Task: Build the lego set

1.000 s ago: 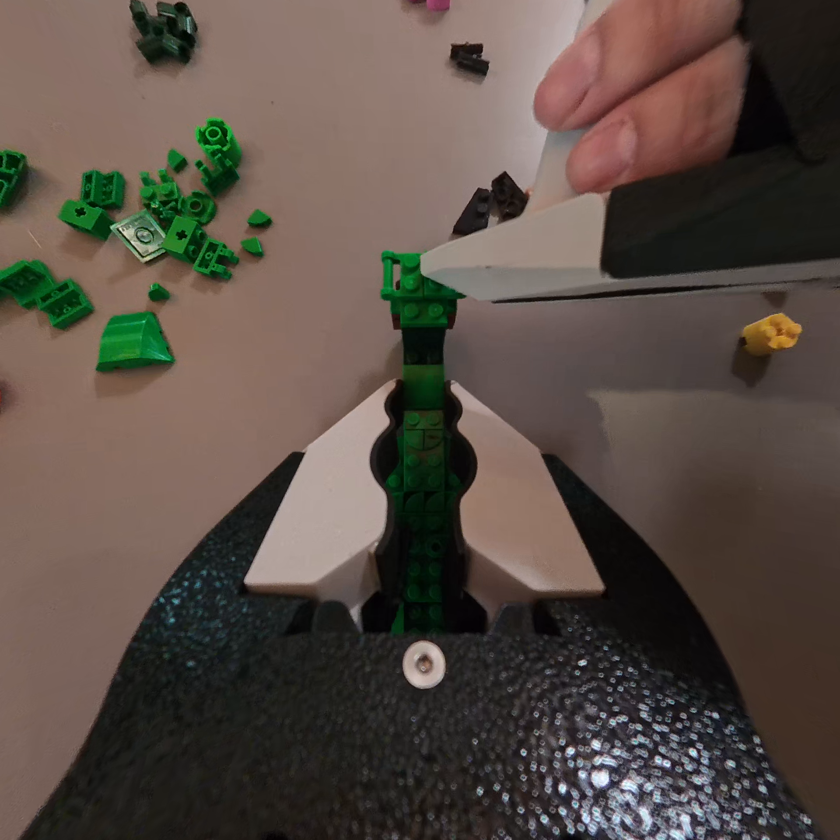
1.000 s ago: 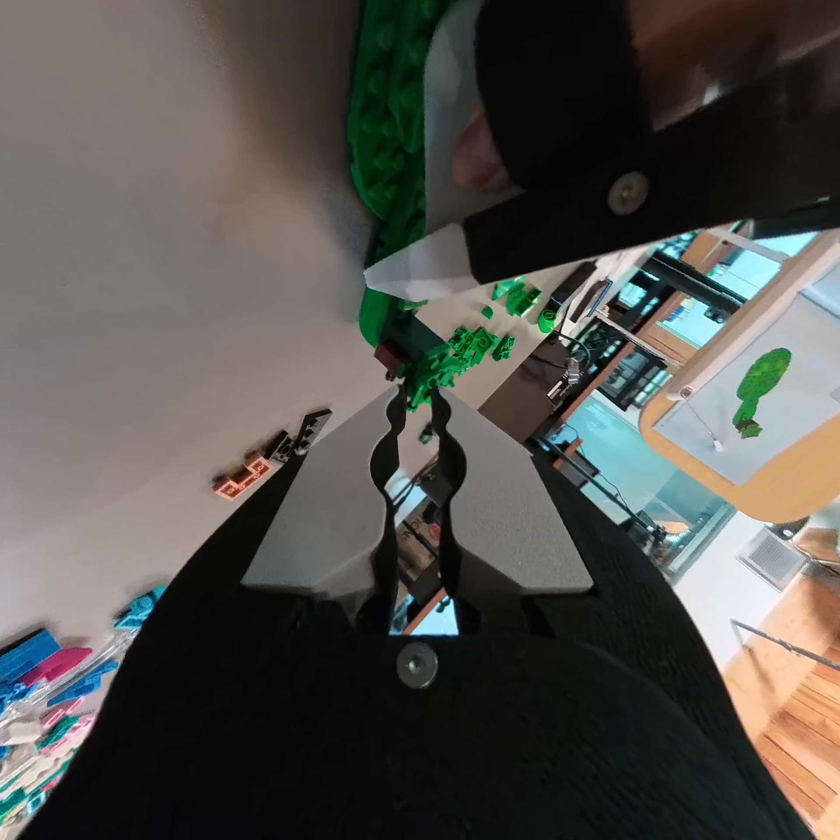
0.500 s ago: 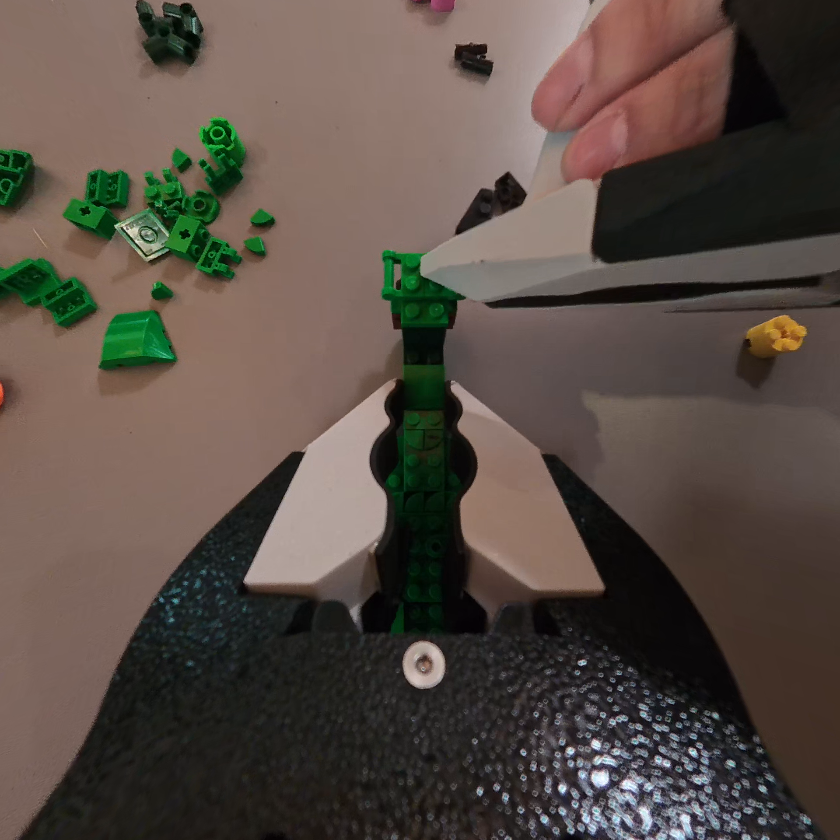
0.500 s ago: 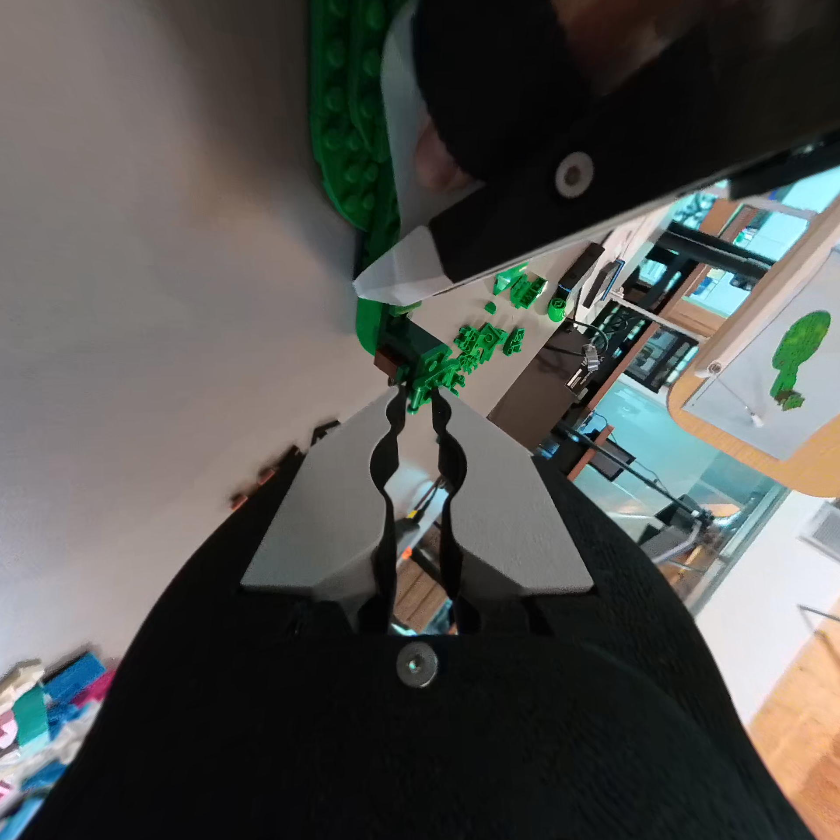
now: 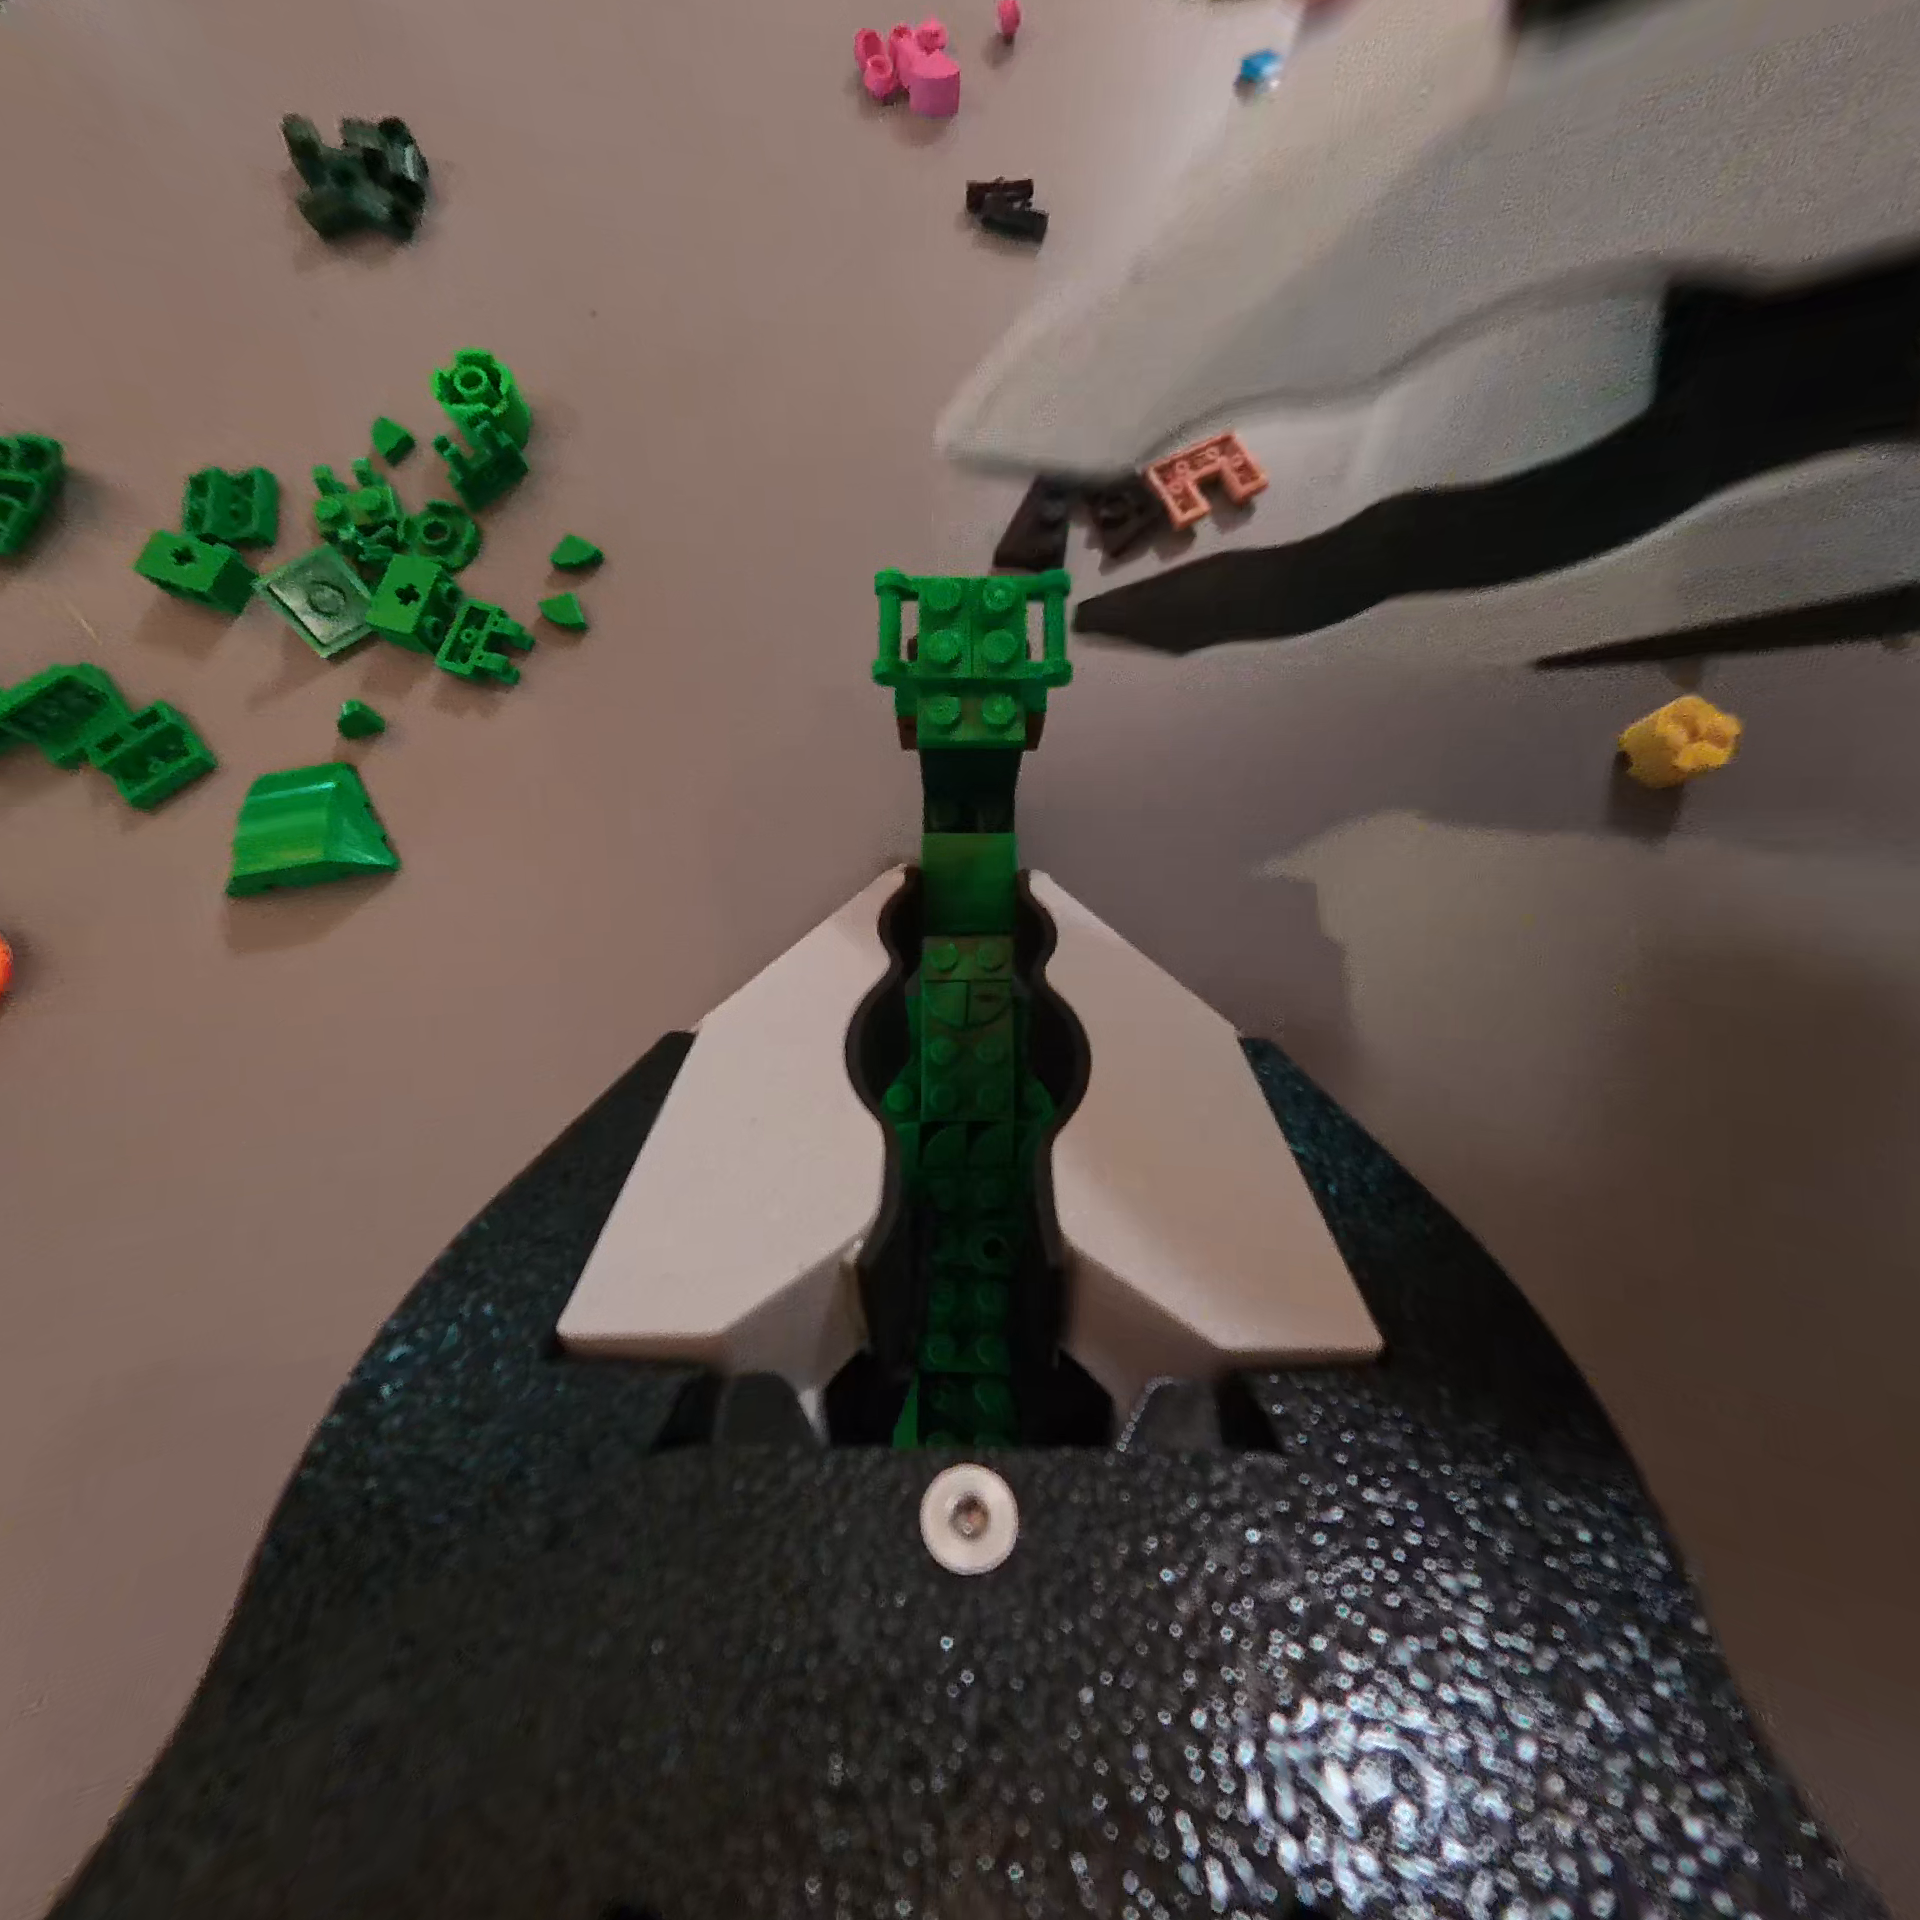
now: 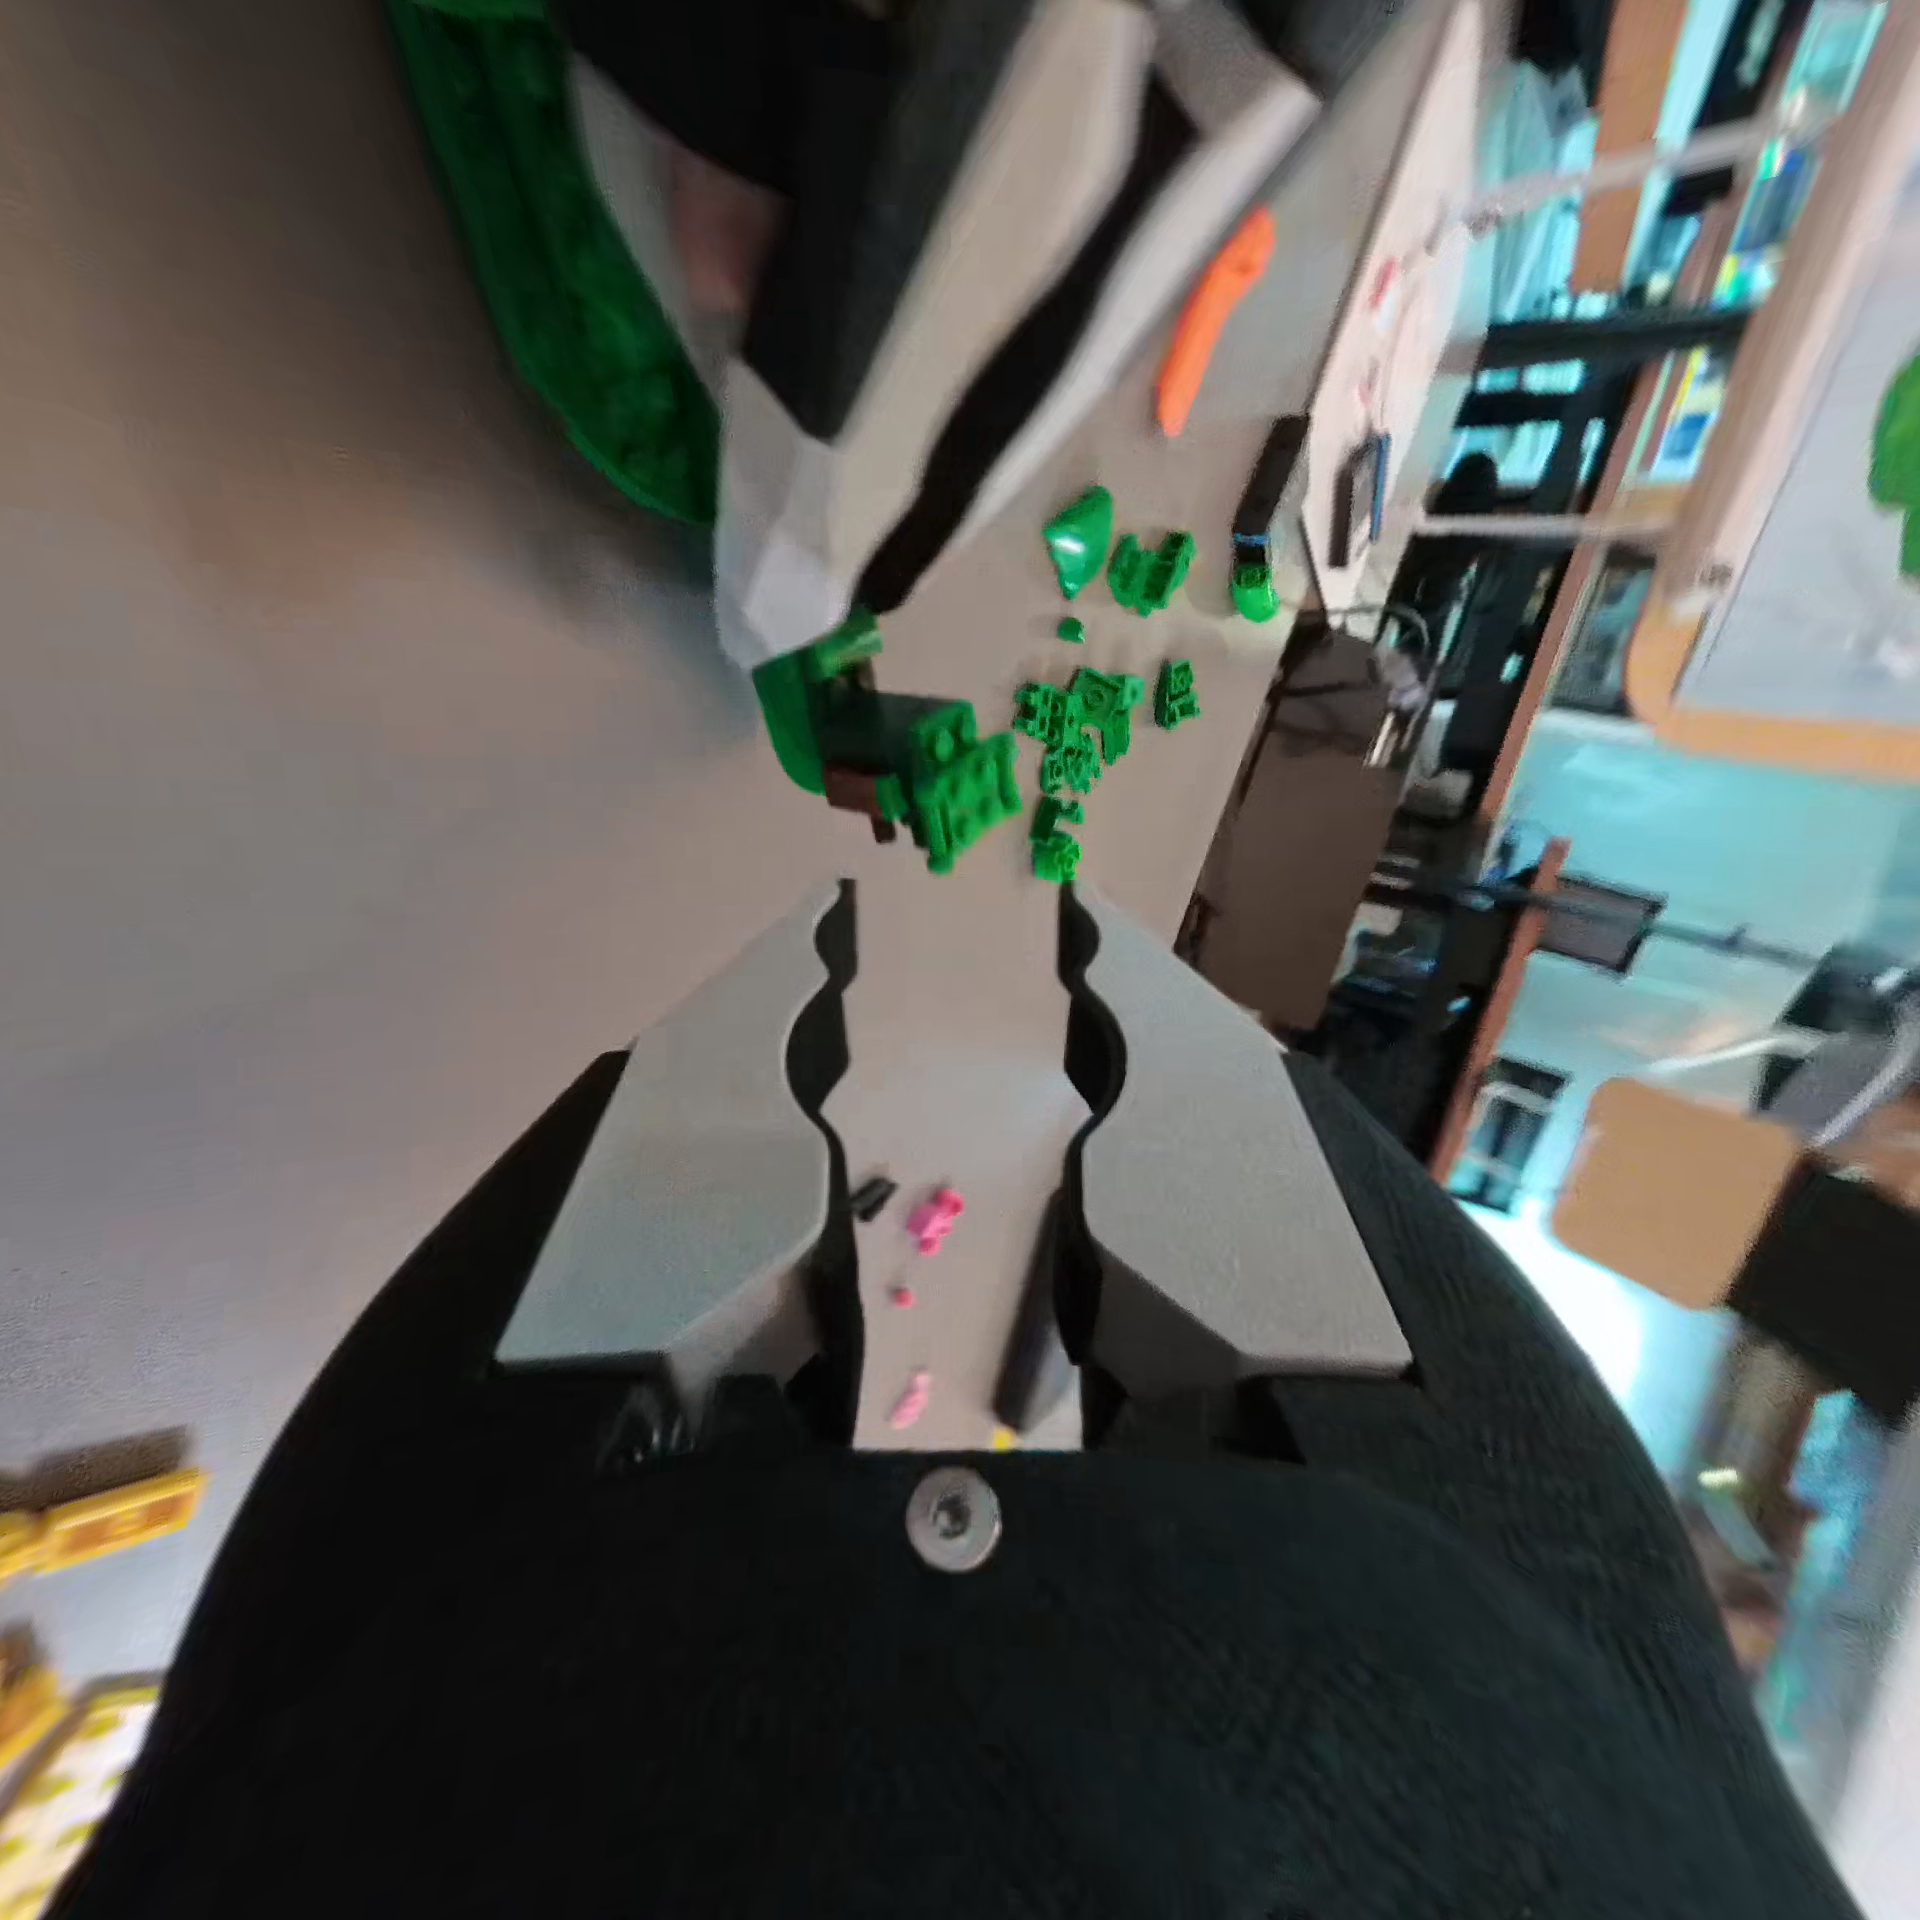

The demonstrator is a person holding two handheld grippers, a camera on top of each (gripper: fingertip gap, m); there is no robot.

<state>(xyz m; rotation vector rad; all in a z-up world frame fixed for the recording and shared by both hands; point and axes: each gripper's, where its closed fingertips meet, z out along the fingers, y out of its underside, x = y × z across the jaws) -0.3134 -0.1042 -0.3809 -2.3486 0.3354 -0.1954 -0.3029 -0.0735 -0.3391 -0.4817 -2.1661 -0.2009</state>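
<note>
My left gripper (image 5: 971, 881) is shut on a long green lego build (image 5: 966, 1091) that runs forward between its fingers. The build's far end carries a green studded piece with side bars (image 5: 971, 644). My right gripper (image 6: 956, 894) is open and empty, a short way back from that end of the build (image 6: 951, 774). It shows blurred at the upper right of the left wrist view (image 5: 1299, 353). The left gripper's white finger (image 6: 779, 582) shows above the build in the right wrist view.
Loose green pieces (image 5: 343, 582) lie on the tan table at the left, also seen in the right wrist view (image 6: 1091, 717). A yellow piece (image 5: 1678, 740), black and salmon pieces (image 5: 1205, 486), dark green pieces (image 5: 358, 177) and pink pieces (image 5: 909, 73) lie around. Yellow pieces (image 6: 94, 1527) lie by the right gripper. My hands' fingertips stand some 6 centimeters from each other.
My right gripper has opened and pulled back from the tip of the build, leaving the green barred piece on it. The left gripper still holds the build in place.
</note>
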